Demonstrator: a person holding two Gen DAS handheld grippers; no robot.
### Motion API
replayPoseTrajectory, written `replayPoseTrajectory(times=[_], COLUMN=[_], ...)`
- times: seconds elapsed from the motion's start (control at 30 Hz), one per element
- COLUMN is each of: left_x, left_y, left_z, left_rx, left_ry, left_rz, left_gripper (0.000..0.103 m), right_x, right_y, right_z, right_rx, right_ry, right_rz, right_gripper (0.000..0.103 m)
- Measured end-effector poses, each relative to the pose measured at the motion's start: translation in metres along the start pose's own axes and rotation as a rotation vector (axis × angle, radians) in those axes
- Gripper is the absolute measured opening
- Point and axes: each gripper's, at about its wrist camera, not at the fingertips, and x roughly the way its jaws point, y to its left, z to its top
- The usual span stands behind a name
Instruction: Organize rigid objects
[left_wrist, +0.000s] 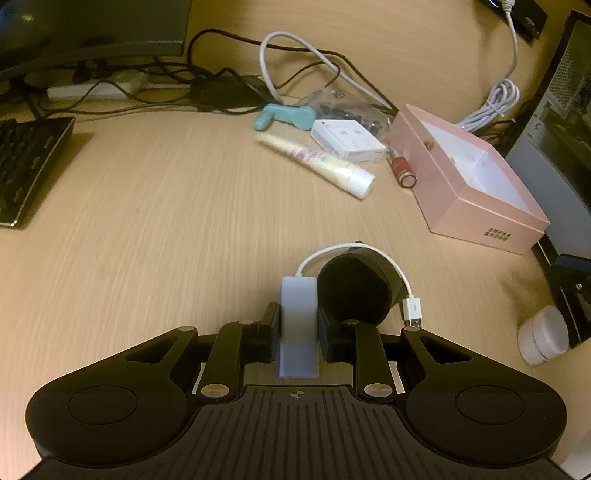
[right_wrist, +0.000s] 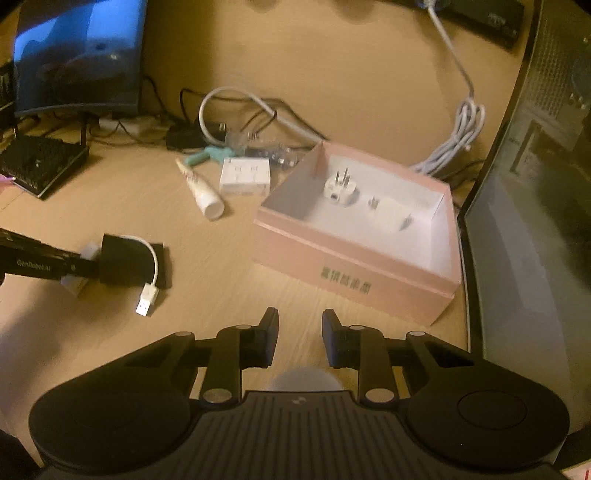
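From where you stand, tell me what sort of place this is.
Most likely an office or home computer desk: a wooden desktop carrying a monitor, a black keyboard and a tangle of power cables, with a computer tower alongside.

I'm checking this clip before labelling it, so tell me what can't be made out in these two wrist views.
- Pink box contents: left wrist view, near wall hides most of the floor.
- White adapter rear end: left wrist view, hidden between the left gripper fingers.
- Pale round thing: right wrist view, blurred and cut off by the right gripper body.
- Box label: right wrist view, too blurred to read.
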Motion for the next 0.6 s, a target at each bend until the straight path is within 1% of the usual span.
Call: replayPoseTrajectory(times=[0.03, 0.07, 0.1, 0.13, 0.17, 0.27, 0.33, 0.43, 0.5, 0.6], left_x=[0.0, 0.0, 0.0, 0.0, 0.0, 0.0, 0.0, 0.001, 0.001, 0.001], left_y=[0.0, -0.001, -0.001, 0.0, 0.0, -0.001, -0.001, -0.002, -0.002, -0.002], left_z=[0.0, -0.001, -0.001, -0.001, -0.001, 0.0, 0.0, 0.001, 0.001, 0.0], left_rx=[0.002, 0.002, 0.002, 0.002, 0.0, 0.003, 0.007, 0.019, 0.024, 0.02], left_ry=[-0.001, -0.002, -0.003, -0.003, -0.002, 0.003, 0.004, 0.005, 0.007, 0.004], left_rz=[0.001, 0.001, 0.0, -0.001, -0.002, -0.001, 0.002, 0.006, 0.007, 0.005], left_gripper=[0.025, 0.025, 0.025, 0.025, 0.025, 0.025, 0.025, 0.025, 0.025, 0.025], right_x=[-0.002, -0.003, -0.004, -0.005, -0.005, -0.001, -0.004, -0.01, -0.009, -0.011], right_y=[-0.003, -0.005, -0.007, -0.008, -0.009, -0.008, -0.005, 0.004, 0.009, 0.008], right_z=[-0.002, -0.006, -0.01, -0.016, -0.022, -0.041, -0.053, -0.066, -0.071, -0.085], right_rx=[0.006, 0.008, 0.008, 0.009, 0.01, 0.021, 0.041, 0.026, 0.021, 0.06], right_ry=[-0.01, -0.011, -0.012, -0.018, -0.022, 0.013, 0.011, -0.005, 0.005, 0.02], right_rz=[0.006, 0.009, 0.008, 0.005, 0.002, -0.014, -0.012, -0.008, -0.017, -0.032], right_gripper=[0.031, 0.045, 0.062, 0.067, 0.07, 0.07, 0.07, 0.07, 0.07, 0.07])
